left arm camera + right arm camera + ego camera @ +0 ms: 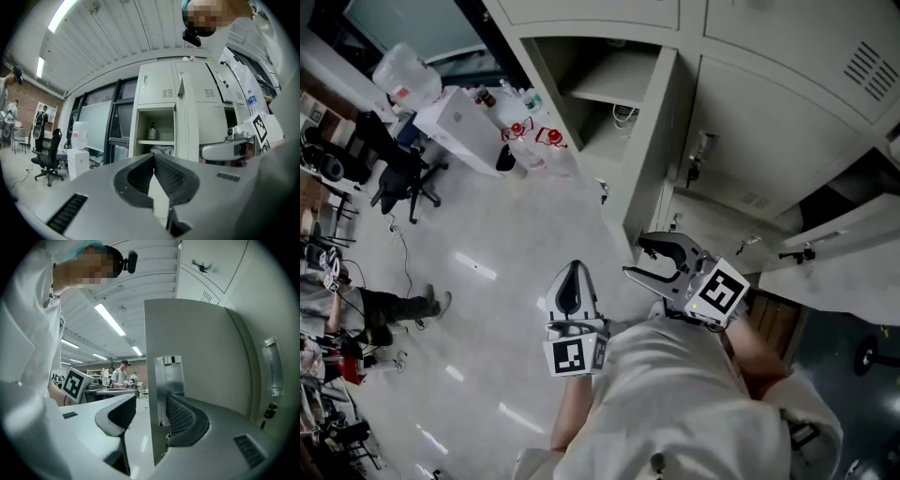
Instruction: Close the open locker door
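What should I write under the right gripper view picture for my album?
The right claw, jaws apart, sits around the edge of the open locker door.

The locker door (662, 141) is stood out from the bank of lockers (787, 122), with the open compartment (152, 123) to its left. A bottle (152, 131) is set on the shelf (149, 142) inside. The door's free edge is taken between the parted jaws of the right gripper (636, 259). The left gripper (573, 274) is held to its left, apart from the door, over the floor (487, 234). A chair (403, 178) is placed well to the left.
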`<state>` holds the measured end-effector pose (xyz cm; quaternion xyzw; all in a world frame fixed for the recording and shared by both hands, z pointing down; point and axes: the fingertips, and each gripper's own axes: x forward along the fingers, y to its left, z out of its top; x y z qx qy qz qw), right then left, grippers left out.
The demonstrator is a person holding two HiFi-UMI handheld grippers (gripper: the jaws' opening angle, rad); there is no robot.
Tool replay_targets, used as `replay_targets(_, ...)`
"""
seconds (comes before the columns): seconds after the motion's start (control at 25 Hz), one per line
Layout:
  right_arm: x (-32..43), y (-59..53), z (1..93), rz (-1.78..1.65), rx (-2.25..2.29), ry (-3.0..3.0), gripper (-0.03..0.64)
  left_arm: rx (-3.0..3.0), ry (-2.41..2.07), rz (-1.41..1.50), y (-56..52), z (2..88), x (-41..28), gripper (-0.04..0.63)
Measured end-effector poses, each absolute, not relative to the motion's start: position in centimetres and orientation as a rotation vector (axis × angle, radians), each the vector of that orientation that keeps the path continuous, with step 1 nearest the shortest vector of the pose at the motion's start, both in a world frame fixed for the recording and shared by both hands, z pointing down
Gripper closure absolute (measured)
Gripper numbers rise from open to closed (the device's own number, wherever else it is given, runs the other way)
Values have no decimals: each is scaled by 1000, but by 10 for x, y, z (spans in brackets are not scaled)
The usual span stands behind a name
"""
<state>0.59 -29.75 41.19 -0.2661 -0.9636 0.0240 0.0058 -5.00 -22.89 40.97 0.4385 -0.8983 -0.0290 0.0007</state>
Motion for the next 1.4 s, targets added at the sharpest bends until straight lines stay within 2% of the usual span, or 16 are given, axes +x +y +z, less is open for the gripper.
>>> replay_targets(0.4,-36,-280,412,29,-882,-2987,422,1217,-2856,-102,-197,417,-67,586)
replay_targets(0.72,-70,-278,416,9,-782,-2973,489,1208,-2838,-116,-190,428,-94,586)
replay_targets(1.4,-171,-288,408,-23,-540,-3015,552,1447,-2755,-156,-235,415,-219,586)
